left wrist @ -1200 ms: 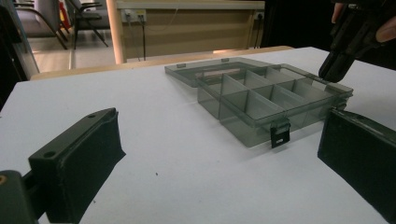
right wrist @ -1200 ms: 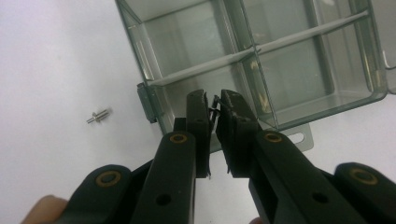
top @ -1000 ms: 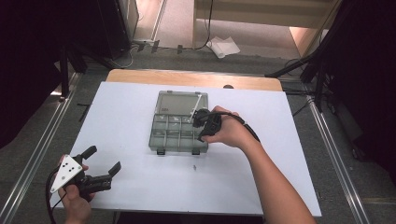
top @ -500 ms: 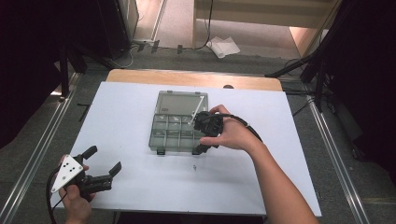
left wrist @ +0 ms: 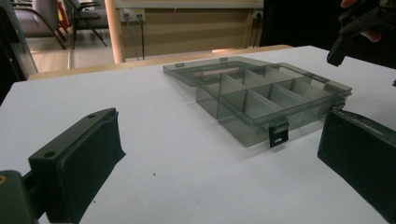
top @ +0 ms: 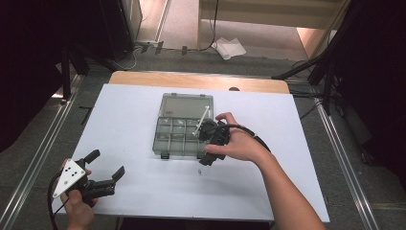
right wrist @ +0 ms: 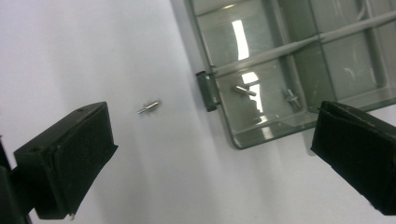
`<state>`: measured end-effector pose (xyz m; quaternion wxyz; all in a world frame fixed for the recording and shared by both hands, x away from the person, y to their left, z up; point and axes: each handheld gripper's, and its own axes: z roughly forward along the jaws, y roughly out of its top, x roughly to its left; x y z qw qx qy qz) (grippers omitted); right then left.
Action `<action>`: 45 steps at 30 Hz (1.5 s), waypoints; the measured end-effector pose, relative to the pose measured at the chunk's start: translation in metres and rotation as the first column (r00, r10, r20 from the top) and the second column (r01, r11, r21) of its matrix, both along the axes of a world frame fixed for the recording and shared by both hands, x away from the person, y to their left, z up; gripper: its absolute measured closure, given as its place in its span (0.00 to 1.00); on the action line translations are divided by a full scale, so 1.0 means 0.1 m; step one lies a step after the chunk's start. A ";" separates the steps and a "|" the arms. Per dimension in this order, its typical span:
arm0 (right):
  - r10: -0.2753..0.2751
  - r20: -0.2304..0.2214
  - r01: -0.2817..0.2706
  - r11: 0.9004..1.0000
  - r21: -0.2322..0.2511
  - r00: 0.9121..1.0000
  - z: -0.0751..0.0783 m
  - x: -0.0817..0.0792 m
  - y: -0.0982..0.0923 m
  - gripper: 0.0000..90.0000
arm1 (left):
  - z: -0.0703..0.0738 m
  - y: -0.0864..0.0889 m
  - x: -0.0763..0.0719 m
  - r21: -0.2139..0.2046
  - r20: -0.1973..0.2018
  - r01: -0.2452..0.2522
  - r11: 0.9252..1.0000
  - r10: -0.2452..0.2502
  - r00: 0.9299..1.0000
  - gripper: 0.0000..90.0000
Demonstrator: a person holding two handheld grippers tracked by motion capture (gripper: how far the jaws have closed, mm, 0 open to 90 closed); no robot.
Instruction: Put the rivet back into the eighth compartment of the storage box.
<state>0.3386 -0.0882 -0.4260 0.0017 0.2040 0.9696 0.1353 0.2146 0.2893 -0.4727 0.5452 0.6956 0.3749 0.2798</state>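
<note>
A smoky clear compartment box [top: 178,153] lies in the middle of the white table [top: 134,110] with its lid [top: 186,106] folded back. My right gripper [top: 205,143] hovers over the box's near right corner. Its jaws have just been opening and stand wide with nothing between them. Below it, two small metal pins [right wrist: 245,90] lie in the corner compartment, and another pin [right wrist: 149,107] lies on the table beside the latch [right wrist: 208,91]. My left gripper [top: 107,163] rests open and empty at the table's near left, aimed at the box [left wrist: 261,100].
The table's wooden far edge [top: 201,80] shows past the white sheet. Metal rails [top: 43,148] run along both sides on the floor. Dark stands and cables sit behind the table. The loose pin [top: 199,171] lies just in front of the box.
The right hand has drifted a little toward the near edge of the box, and its jaws have spread apart. The left hand and gripper stay where they were.
</note>
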 end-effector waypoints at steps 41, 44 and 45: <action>-0.043 -0.044 0.045 0.998 0.036 0.998 -0.20 -0.33 0.15 0.68 | 0.00 -0.01 0.00 0.003 -0.001 0.004 1.000 -0.004 1.000 0.00; -0.059 -0.050 0.061 0.998 0.027 0.997 -0.24 -0.32 0.17 0.71 | 0.00 -0.01 0.00 0.001 0.000 0.004 1.000 -0.004 1.000 0.00; -0.059 -0.051 0.061 0.998 0.024 0.997 -0.26 -0.31 0.17 0.73 | 0.00 -0.01 0.00 0.002 0.000 0.005 1.000 -0.005 1.000 0.00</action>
